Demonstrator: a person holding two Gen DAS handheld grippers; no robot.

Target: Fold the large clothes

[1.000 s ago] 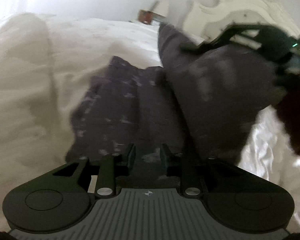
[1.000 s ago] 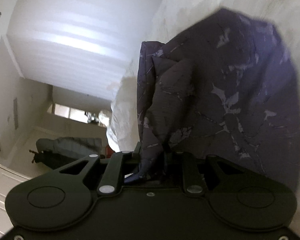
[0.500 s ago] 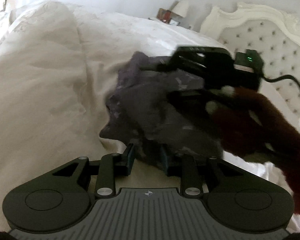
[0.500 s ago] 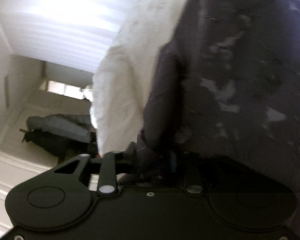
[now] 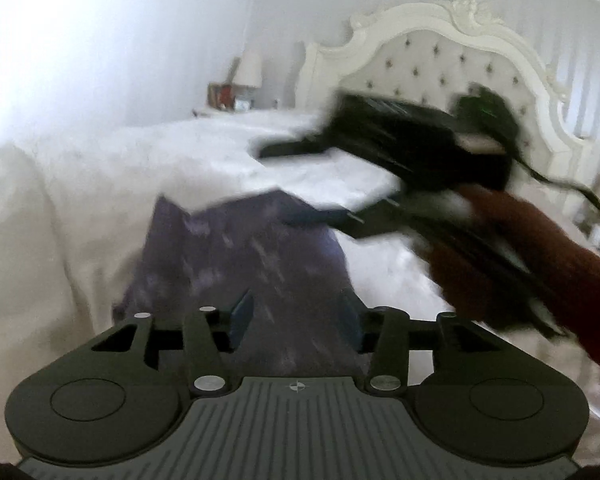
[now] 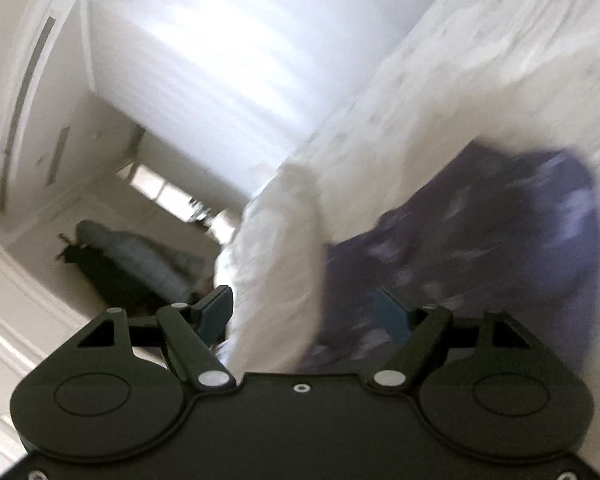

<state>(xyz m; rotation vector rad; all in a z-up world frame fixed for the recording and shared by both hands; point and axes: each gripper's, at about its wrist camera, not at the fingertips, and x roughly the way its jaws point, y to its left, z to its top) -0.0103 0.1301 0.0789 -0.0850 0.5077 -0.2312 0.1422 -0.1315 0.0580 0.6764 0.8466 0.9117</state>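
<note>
- The left hand-held gripper (image 5: pixel 296 316) has black linkage arms with silver screws, blue pads on its fingers (image 5: pixel 241 314) and a grey ribbed base bearing a small crosshair mark.
- The right hand-held gripper (image 6: pixel 306 314) is black, with two round discs, silver screws and blue pads.
- In the left wrist view a dark red sleeve (image 5: pixel 548 252) and a black cable (image 5: pixel 580 190) trail behind it.

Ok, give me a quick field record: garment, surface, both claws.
garment: dark purple patterned cloth, lying on the bed, folded over
surface: white bedding, rumpled
left claw: jaws opening, pads clear of the cloth
right claw: jaws opening, nothing gripped; seen blurred above the cloth from the left wrist view
background: white tufted headboard
</note>
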